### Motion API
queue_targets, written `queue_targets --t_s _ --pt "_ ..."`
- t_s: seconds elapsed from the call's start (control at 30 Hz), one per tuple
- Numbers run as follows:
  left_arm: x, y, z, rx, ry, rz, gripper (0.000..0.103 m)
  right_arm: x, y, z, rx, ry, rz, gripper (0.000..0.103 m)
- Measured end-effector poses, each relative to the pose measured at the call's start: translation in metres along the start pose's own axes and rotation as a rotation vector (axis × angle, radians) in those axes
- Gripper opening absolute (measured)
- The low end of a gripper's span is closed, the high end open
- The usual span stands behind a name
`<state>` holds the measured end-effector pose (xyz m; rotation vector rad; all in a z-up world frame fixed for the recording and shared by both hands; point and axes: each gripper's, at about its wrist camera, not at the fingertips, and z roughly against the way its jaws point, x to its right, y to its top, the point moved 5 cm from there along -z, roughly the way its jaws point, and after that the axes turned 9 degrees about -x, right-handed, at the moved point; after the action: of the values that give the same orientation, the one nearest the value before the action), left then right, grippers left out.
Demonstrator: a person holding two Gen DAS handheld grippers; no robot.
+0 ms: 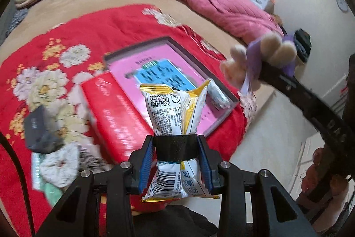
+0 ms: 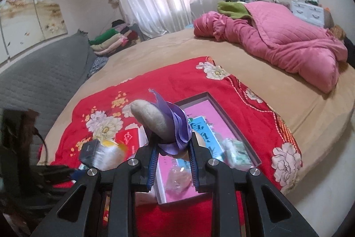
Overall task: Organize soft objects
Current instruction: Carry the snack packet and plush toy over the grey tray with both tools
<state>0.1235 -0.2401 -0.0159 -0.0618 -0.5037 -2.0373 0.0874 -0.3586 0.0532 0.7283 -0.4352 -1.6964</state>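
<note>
My left gripper [image 1: 176,148] is shut on a white and yellow snack packet [image 1: 175,108], held above a red tissue pack [image 1: 113,112] and the grey tray with a pink bottom [image 1: 175,59]. My right gripper [image 2: 173,148] is shut on a cream plush toy with a purple bow [image 2: 159,121], held above the same tray [image 2: 213,112]. In the left wrist view the plush toy [image 1: 261,54] hangs at the right, above the bed's edge. A small wrapped pack [image 2: 235,152] and a clear packet [image 2: 177,179] lie in the tray.
A red floral blanket [image 1: 66,41] covers the bed's near part. On it lie a dark box [image 1: 36,126], a white scrunchie [image 1: 60,166] and a mint item [image 1: 51,190]. A pink quilt [image 2: 277,43] lies at the far side. Folded clothes [image 2: 111,39] are stacked by the curtain.
</note>
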Motion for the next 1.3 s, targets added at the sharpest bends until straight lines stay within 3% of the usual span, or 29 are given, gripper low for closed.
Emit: queue_targets --t_s 0.27,0.7,1.03,1.3 --pt "0.031 0.008 -0.052 -0.095 -0.016 -0.056 0.039 0.025 -0.010 -0.016 -0.040 -0.008 -0.048 0.026" --pt "0.045 0.031 -0.116 -0.199 -0.045 -0.064 0.039 0.063 -0.013 -0.044 -0.083 -0.008 -0.113 0.026" --pt "0.032 0.050 -0.138 -0.208 -0.012 -0.048 0.039 0.078 -0.018 -0.074 -0.156 -0.005 -0.151 0.026" --pt "0.015 0.060 -0.149 -0.209 0.004 -0.016 0.039 0.085 -0.031 -0.107 -0.278 -0.004 -0.176 0.026"
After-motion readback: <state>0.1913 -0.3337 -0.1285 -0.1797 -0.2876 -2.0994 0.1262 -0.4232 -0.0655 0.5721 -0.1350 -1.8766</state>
